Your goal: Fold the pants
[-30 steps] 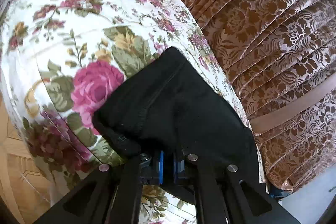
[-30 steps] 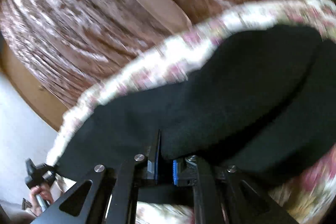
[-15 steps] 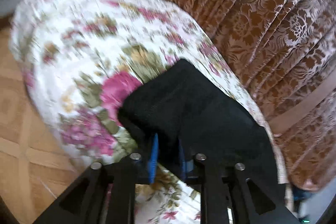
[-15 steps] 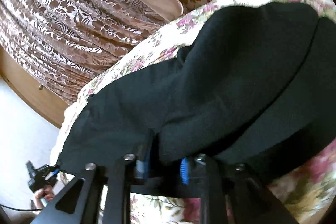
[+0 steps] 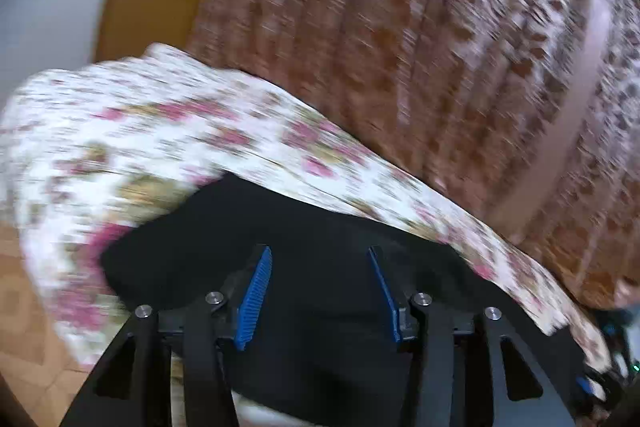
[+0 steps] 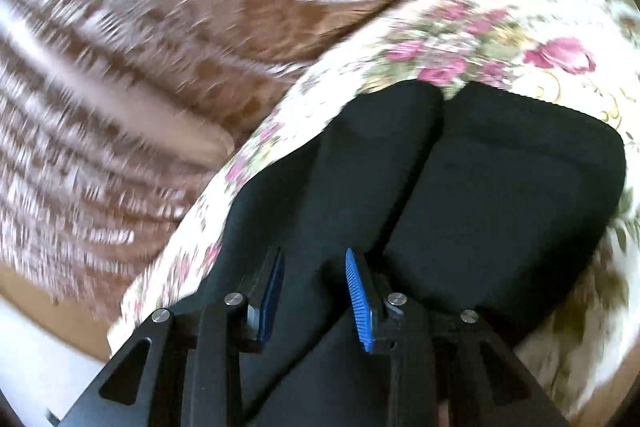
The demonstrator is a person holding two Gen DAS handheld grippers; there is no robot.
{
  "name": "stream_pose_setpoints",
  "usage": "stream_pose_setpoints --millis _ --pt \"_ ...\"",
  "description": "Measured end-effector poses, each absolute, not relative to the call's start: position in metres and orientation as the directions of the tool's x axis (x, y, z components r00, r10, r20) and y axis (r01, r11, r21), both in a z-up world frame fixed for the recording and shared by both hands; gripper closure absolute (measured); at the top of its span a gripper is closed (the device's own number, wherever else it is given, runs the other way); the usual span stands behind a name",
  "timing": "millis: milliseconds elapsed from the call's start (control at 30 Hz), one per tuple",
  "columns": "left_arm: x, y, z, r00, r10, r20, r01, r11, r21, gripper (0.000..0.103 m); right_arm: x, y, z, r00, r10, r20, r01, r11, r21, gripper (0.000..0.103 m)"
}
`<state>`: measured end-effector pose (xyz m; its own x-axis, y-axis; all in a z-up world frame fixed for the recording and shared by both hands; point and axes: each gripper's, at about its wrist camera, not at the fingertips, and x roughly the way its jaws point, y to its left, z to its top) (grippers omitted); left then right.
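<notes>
Black pants [image 5: 312, 227] lie folded on a white cloth printed with pink roses [image 5: 168, 131]. In the left wrist view my left gripper [image 5: 319, 253] hangs over their near edge, its jaws opening, blue pads apart with nothing pinched between them. Through the right wrist camera the pants [image 6: 500, 187] show as two dark layers side by side with a crease between. My right gripper [image 6: 314, 254] hovers over the left layer, jaws opening, pads clear of the fabric.
A brown and cream patterned curtain [image 5: 440, 47] hangs behind the floral cloth; it also fills the left of the right wrist view as the curtain [image 6: 140, 67]. A wooden floor [image 5: 24, 327] lies at lower left. The other hand-held gripper [image 5: 608, 367] shows at lower right.
Both grippers were shut on the black fabric a second ago; both have let go and spread their pads. Each hand has pulled back and rolled, so the views have swung and blurred.
</notes>
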<state>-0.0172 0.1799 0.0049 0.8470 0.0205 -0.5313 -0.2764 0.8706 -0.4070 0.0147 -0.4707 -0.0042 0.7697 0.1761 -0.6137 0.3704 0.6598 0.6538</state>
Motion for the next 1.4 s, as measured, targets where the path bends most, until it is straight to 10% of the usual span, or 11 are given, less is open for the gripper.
stream_pose_setpoints --millis 400,667,900,1200,1400 --pt "0.090 0.117 -0.023 0.732 -0.113 -0.672 -0.189 0.914 -0.360 0.033 0.048 -0.513 -0.022 0.783 0.090 -0.615 0.495 0.509 0.704 0.071" --pt "0.092 0.116 -0.057 0.756 -0.107 -0.646 -0.157 0.928 -0.337 0.016 0.058 -0.501 -0.009 0.789 0.068 -0.610 0.457 0.598 0.658 0.095" --pt "0.085 0.123 -0.058 0.783 -0.145 -0.605 -0.136 0.909 -0.394 0.016 0.004 -0.487 0.057 0.818 -0.079 -0.570 0.423 0.753 0.504 0.095" --pt "0.084 0.122 -0.057 0.786 -0.147 -0.600 -0.134 0.907 -0.399 0.016 -0.051 -0.509 -0.012 0.709 -0.059 -0.702 0.610 0.551 0.570 0.098" --pt "0.079 0.123 -0.056 0.789 -0.147 -0.597 -0.140 0.902 -0.408 0.016 -0.049 -0.506 0.012 0.683 -0.156 -0.714 0.651 0.573 0.498 0.084"
